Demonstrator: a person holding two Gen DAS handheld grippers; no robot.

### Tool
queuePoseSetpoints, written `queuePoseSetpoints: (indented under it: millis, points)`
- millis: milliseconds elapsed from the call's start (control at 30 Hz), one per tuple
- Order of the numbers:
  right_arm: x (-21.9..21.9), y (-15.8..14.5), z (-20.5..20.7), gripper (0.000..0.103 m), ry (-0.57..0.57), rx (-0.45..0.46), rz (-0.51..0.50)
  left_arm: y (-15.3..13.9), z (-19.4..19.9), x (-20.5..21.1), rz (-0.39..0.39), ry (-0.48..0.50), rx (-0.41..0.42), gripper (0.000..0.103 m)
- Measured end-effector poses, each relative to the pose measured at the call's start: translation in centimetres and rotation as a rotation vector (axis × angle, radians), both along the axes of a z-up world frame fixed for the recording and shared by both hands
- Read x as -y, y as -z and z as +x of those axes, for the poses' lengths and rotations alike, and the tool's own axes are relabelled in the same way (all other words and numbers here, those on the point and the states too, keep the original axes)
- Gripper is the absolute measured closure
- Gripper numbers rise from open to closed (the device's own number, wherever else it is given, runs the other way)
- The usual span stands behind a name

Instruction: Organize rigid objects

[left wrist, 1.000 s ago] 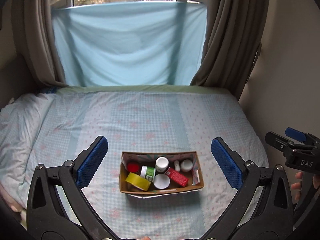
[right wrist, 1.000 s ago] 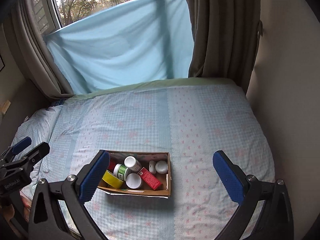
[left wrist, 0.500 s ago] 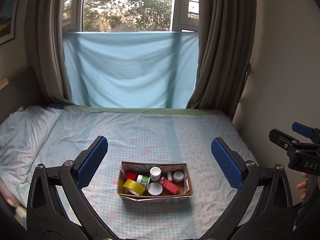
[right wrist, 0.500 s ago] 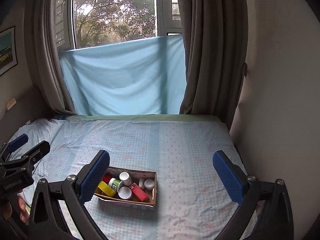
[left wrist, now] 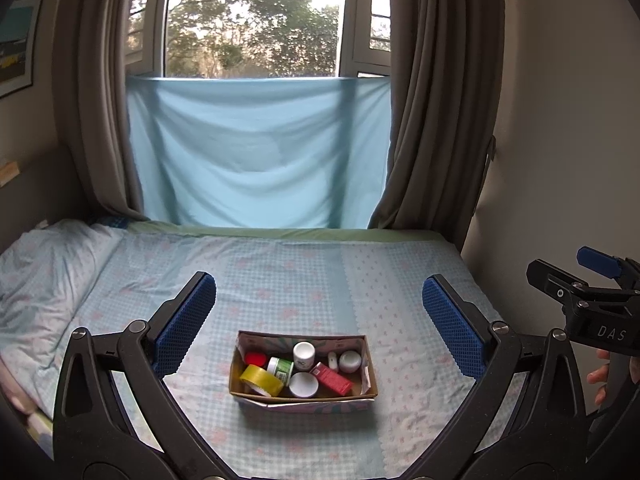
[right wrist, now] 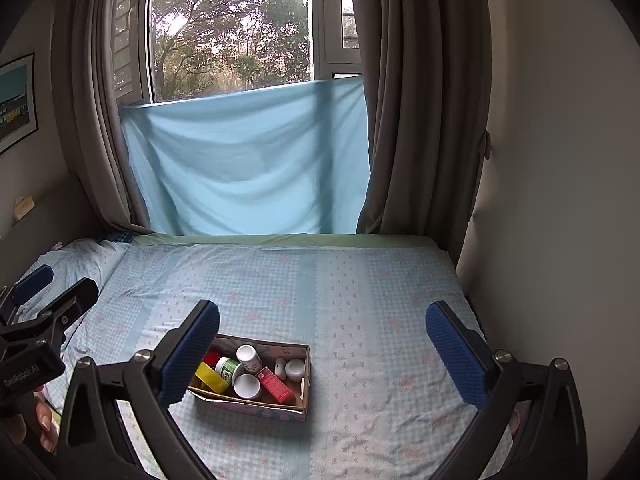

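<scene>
Left hand-held gripper [left wrist: 320, 320] held above the bed [left wrist: 280, 280], jaws spread wide apart, nothing between the blue pads [left wrist: 184, 320]. Straight ahead and just below the gap, a cardboard box [left wrist: 304, 398] sitting on the checked bedsheet. Inside the box, toward the left pad: a yellow tape roll [left wrist: 261, 380] leaning at the near left corner, a red cap [left wrist: 256, 358] behind it, a green-labelled jar [left wrist: 280, 368] beside that. In the middle, a white bottle [left wrist: 304, 354] standing upright at the back and a white round lid [left wrist: 303, 384] in front. Toward the right pad, a red carton [left wrist: 331, 378] lying at a slant, a small white piece and a white jar [left wrist: 350, 361] at the far right corner.

Right hand-held gripper [right wrist: 320, 344] likewise wide open, holding nothing, hovering over the bed. Box [right wrist: 276, 404] off to the left of its centre line, partly hidden behind the left pad [right wrist: 190, 352]. Same contents in view there: tape roll [right wrist: 210, 376], red carton [right wrist: 275, 384], white bottle [right wrist: 249, 356].

Each gripper poking into the edge of the other's view, well apart from the box. Light blue cloth [left wrist: 256, 152] hung across the window beyond the far edge of the bed, grey curtains [left wrist: 436, 100] on both sides.
</scene>
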State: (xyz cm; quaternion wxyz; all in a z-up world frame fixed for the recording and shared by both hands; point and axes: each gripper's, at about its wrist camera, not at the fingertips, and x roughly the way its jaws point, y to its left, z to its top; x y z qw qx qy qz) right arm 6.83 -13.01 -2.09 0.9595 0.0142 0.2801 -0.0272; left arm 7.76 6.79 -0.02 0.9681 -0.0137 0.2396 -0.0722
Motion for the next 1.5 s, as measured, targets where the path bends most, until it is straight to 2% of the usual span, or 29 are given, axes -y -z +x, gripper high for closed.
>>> queuePoseSetpoints:
  millis: [633, 1500]
  points:
    - [0.5, -0.2, 0.1, 0.0, 0.01, 0.0, 0.013, 0.2, 0.0, -0.2, 0.015, -0.016, 0.009, 0.0]
    - [0.6, -1.2, -0.3, 0.0, 0.048, 0.044, 0.007, -0.4, 0.0, -0.4, 0.048, -0.034, 0.031, 0.0]
